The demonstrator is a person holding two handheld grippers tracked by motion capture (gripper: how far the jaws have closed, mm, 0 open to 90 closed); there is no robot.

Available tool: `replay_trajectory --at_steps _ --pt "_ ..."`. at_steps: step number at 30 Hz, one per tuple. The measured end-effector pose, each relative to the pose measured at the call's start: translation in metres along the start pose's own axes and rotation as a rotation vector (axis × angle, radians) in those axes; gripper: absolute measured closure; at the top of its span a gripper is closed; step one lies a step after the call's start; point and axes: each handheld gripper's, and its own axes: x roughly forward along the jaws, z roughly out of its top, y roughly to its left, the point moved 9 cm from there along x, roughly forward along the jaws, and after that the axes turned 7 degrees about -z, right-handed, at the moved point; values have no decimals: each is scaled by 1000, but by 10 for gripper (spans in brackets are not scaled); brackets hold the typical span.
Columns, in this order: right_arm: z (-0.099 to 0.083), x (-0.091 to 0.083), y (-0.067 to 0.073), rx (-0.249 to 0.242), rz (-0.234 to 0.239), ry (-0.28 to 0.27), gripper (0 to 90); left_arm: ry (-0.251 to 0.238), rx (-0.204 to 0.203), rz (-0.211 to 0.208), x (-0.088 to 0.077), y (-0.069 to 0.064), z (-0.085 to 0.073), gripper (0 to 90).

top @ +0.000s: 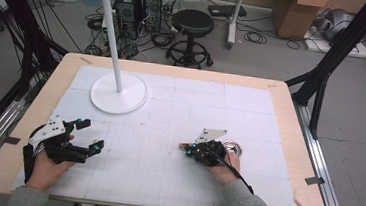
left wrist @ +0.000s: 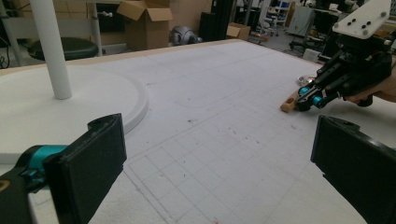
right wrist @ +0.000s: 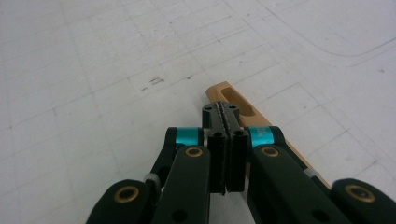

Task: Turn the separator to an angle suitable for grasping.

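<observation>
Wooden handle (right wrist: 233, 100) flat on worktop (top: 180, 113), long axis along right gripper (right wrist: 225, 114), jaws closed above it, grip unclear; left gripper (left wrist: 215, 154) wide open, empty.

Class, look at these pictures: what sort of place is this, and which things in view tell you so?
Probably a lab or workshop: computer towers and loose cables on the floor, cardboard boxes, and a gridded white mat on the work table.

A laboratory workspace: computer towers (top: 138, 6), loose floor cables (top: 257, 37), cardboard boxes (top: 293, 12) and a black stool (top: 192, 23) behind the gridded tabletop (top: 176, 152).
</observation>
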Motion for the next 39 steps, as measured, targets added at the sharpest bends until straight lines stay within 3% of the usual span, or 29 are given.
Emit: replay_trajectory --at_steps 31,36,39 --pt "11 15 -17 62 -11 -16 900 -1 -4 2 -1 1 0 38" --pt "21 0 -17 92 35 -75 900 -2 -9 0 -1 2 -1 38" --pt "27 -11 -23 87 29 -101 900 -2 -14 1 0 3 -1 37"
